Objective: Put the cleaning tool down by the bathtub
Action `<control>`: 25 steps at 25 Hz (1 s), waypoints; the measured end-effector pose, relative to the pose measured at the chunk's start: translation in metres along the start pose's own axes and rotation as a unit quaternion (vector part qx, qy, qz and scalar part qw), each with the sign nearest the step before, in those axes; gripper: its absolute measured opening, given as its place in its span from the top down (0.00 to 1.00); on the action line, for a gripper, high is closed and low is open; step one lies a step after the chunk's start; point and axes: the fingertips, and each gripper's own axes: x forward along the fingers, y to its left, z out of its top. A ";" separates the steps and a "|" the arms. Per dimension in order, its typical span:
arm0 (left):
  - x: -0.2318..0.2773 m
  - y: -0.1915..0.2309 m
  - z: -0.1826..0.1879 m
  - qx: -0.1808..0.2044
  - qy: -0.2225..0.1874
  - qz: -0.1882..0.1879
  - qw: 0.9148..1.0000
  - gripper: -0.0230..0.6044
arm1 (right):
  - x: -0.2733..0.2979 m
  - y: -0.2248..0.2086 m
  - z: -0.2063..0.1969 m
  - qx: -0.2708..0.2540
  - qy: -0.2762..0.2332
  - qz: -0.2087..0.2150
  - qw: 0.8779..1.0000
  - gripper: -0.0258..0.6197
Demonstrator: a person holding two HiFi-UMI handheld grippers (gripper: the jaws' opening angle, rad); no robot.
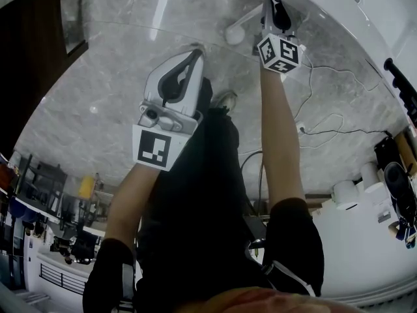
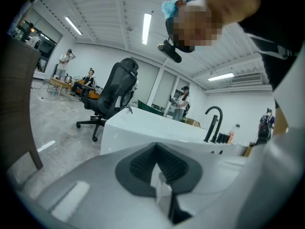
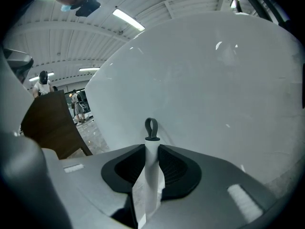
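The cleaning tool's white handle (image 3: 151, 166) stands upright between the jaws of my right gripper (image 3: 151, 173), which is shut on it. A grey hanging loop (image 3: 151, 128) tops the handle. The white bathtub wall (image 3: 209, 80) fills the view right behind it. In the head view the right gripper (image 1: 277, 6) reaches out to the tub's rim (image 1: 365, 12), and the tool's white stem and round end (image 1: 234, 34) stick out to its left. My left gripper (image 1: 193, 56) hangs nearer me over the floor, jaws together, holding nothing. In its own view the left gripper (image 2: 159, 175) faces the bathtub (image 2: 152, 128).
Marble-look floor (image 1: 117, 77) lies below. Cables (image 1: 326, 126) trail on it to the right, near white rolls (image 1: 345, 194) and gear. A dark wooden panel (image 1: 39, 44) stands at the left. A black faucet (image 2: 214, 120) and an office chair (image 2: 112, 97) stand by the tub; people stand far off.
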 end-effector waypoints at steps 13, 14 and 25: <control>-0.002 0.008 -0.004 0.005 0.002 0.002 1.000 0.95 | 0.008 -0.001 0.001 0.004 -0.001 -0.008 1.000 0.82; -0.002 0.009 -0.004 0.003 0.002 0.003 1.000 0.95 | 0.008 0.000 0.001 0.004 0.000 -0.008 1.000 0.82; 0.001 0.011 -0.004 -0.001 0.002 0.002 1.000 0.95 | 0.015 0.000 0.002 0.003 0.003 -0.008 1.000 0.82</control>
